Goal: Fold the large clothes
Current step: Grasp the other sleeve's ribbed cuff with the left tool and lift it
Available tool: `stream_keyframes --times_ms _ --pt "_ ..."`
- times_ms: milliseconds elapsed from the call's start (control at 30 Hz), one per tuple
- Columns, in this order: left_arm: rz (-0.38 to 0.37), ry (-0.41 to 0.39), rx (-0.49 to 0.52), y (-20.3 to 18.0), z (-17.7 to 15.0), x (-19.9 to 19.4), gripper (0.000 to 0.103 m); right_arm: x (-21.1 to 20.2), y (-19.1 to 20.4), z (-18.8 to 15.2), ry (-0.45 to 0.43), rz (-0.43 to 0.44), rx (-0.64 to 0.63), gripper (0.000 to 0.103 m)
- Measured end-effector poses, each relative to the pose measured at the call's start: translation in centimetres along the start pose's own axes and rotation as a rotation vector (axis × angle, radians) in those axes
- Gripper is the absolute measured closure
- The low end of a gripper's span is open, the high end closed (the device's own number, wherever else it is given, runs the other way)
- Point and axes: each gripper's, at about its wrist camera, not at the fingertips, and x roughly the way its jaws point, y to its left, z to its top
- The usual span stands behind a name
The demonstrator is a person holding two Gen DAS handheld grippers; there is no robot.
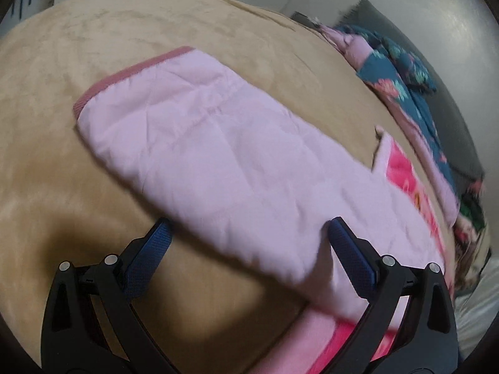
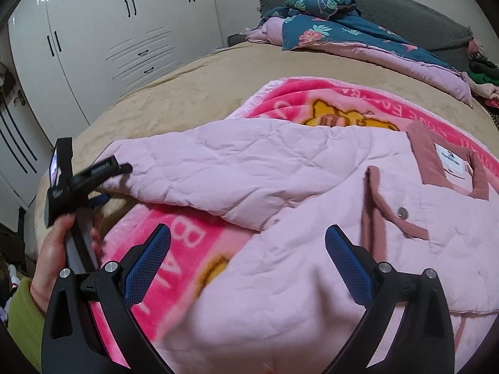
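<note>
- A pale pink quilted jacket lies spread on a bright pink cartoon blanket, and that blanket rests on a tan bedspread covering a bed.
- The jacket's dusty-rose collar, with a white label inside it, sits at the far right part of the jacket; a round metal snap is just below the collar on a rose-trimmed front edge.
- One sleeve stretches away from the jacket body to the left, ending in a dusty-rose cuff that lies on the bedspread beyond the pink blanket.
- The left gripper hovers over the near edge of that sleeve, blue-padded fingers spread wide, with sleeve fabric lying between them but not pinched.
- In the right wrist view the same left gripper appears at the sleeve's left end, held by the person's left hand in a green sleeve.
- The right gripper hangs over the jacket's lower body, its fingers wide apart and gripping nothing.
- Beyond the jacket, at the head of the bed, a teal floral quilt with pink backing is bunched against a dark grey headboard.
- A white wardrobe stands to the left of the bed.
</note>
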Motion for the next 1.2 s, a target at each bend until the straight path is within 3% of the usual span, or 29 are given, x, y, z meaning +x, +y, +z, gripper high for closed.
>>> stream_keyframes --times_ms 100,200,267,300,367,400,433,467,533,733,900,1100,1200 --pt "0.023 -0.019 -0.031 0.8 1.3 0.6 0.009 -0.9 -1.0 -0.3 -0.002 -0.016 -0.013 0.004" --pt "-0.010 -0.042 -0.101 2.2 2.2 1.0 0.009 -2.1 -2.7 -0.7 -0.011 -0.059 -0.010 0.004" --pt "-0.007 -0.058 -0.094 2.3 2.6 1.0 0.012 -2.8 -3.7 -1.0 -0.019 -0.072 0.004 0.004" --pt "0.003 -0.062 -0.082 2.2 2.7 0.9 0.018 -3.3 -4.1 -1.2 -0.029 -0.079 0.009 0.004" --pt "0.018 -0.082 -0.073 2.2 2.9 0.5 0.053 -4.0 -4.8 -1.5 -0.043 -0.090 0.020 0.004" --pt "0.006 -0.091 -0.076 2.2 3.0 0.2 0.059 -4.4 -5.3 -1.7 -0.050 -0.092 0.033 0.004" --pt "0.000 -0.104 -0.069 2.1 3.1 -0.2 0.073 -4.8 -5.6 -1.8 -0.056 -0.090 0.047 0.004" --pt "0.002 -0.128 -0.039 1.7 3.2 -0.9 0.081 -5.1 -5.9 -2.0 -0.063 -0.087 0.058 0.004" --pt "-0.003 -0.167 0.024 0.7 3.5 -2.4 0.087 -5.7 -6.3 -2.3 -0.075 -0.083 0.074 0.004" --pt "-0.076 -0.261 0.129 -2.7 4.0 -7.4 0.090 -7.7 -7.4 -3.7 -0.091 -0.104 0.093 0.005" --pt "-0.174 -0.309 0.170 -6.2 1.7 -12.7 0.090 -10.5 -9.8 -5.5 -0.136 -0.086 0.189 0.005" --pt "-0.273 -0.290 0.263 -11.0 -1.6 -15.9 0.094 -14.4 -11.8 -7.9 -0.157 -0.141 0.216 0.005" --pt "-0.285 -0.282 0.334 -13.4 -3.4 -17.2 0.095 -15.8 -12.8 -9.2 -0.166 -0.140 0.236 0.005"
